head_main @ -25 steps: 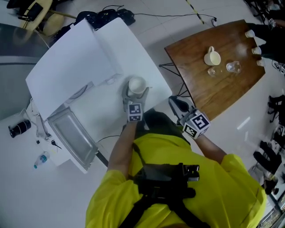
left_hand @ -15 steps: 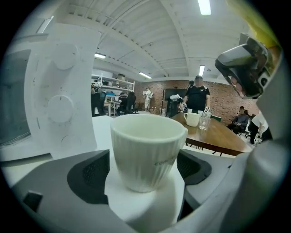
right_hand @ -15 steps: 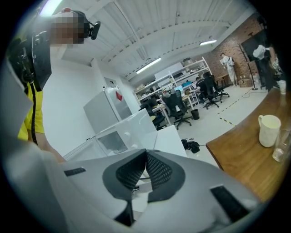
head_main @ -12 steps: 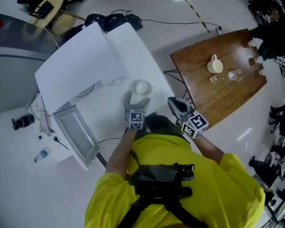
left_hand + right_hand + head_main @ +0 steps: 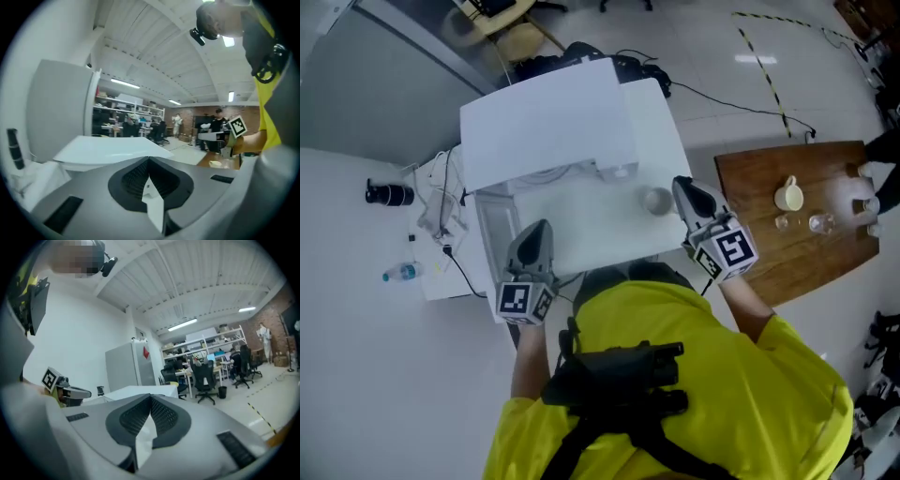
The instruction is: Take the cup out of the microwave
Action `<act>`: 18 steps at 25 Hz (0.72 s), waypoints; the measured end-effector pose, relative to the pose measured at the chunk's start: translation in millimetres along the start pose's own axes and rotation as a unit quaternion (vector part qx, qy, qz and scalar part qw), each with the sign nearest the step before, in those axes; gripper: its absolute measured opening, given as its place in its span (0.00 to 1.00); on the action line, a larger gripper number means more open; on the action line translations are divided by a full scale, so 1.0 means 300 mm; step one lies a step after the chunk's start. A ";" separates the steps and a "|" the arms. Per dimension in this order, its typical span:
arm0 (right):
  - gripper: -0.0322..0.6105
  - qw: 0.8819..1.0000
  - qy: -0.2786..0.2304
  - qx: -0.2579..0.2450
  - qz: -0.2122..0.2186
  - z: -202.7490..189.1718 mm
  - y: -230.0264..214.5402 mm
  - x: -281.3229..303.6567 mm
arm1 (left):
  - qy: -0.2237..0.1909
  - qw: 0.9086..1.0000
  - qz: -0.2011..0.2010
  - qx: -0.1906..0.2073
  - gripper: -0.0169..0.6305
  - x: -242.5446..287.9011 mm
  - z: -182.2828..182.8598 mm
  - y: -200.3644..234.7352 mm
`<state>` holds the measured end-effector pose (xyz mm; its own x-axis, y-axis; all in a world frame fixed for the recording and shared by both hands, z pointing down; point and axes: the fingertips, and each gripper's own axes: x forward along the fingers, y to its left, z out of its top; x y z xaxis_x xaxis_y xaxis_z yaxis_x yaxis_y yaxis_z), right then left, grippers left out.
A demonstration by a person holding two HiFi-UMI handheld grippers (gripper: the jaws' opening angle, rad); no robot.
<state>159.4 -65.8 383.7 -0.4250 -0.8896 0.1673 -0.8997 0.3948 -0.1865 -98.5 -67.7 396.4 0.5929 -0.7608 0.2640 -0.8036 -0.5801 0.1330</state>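
- Cup (image 5: 656, 200) looks pretty much sorted to me: it's standing out on the white table (image 5: 581, 239) in front of the microwave (image 5: 544, 122), not inside it, and nothing has hold of it.
- Left tongs (image 5: 538, 228): clenched tight on nothing, jaws pressed together with only the room visible past them.
- Right tongs (image 5: 681, 182): same deal, jaws together and empty.
- From the right tongs, the cup is just beside the tips at about 8 o'clock in the head view. Looks like a sliver of gap rather than contact, but I can't say for sure.
- From the left tongs it's well apart, somewhere between 2 and 3 o'clock.
- Going further out, the microwave body sits at 12 o'clock from the left tongs. What I take to be its door (image 5: 490, 234) hangs open just beside them at 9 o'clock.
- What's left, as a guess: the taking-out part reads as finished. Shutting that door would be the only loose end, if it even counts.
- Way out at 3 o'clock there's a wooden table (image 5: 750, 234) with another mug (image 5: 787, 195) on it. That's not the one we care about.
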 end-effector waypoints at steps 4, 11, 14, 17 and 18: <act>0.05 0.998 -0.056 -0.019 0.038 0.206 0.153 0.059 | -0.044 0.992 0.118 -0.017 0.03 -0.227 0.191 0.176; 0.05 0.998 -0.044 -0.019 0.052 0.230 0.317 0.062 | -0.044 0.984 0.165 -0.044 0.03 -0.441 0.209 0.354; 0.05 0.998 -0.041 -0.018 0.044 0.231 0.329 0.062 | -0.044 0.982 0.177 -0.050 0.03 -0.469 0.211 0.405; 0.05 0.999 -0.037 -0.015 0.038 0.238 0.349 0.052 | -0.045 0.984 0.162 -0.050 0.03 -0.475 0.219 0.393; 0.05 0.999 -0.035 -0.018 0.036 0.236 0.362 0.045 | -0.043 0.986 0.154 -0.049 0.03 -0.476 0.217 0.383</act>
<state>63.0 -51.1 297.0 -0.4818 -0.8720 0.0867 -0.8705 0.4649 -0.1612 -272.2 -44.8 311.9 0.3196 -0.9205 0.2248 -0.9446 -0.2906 0.1529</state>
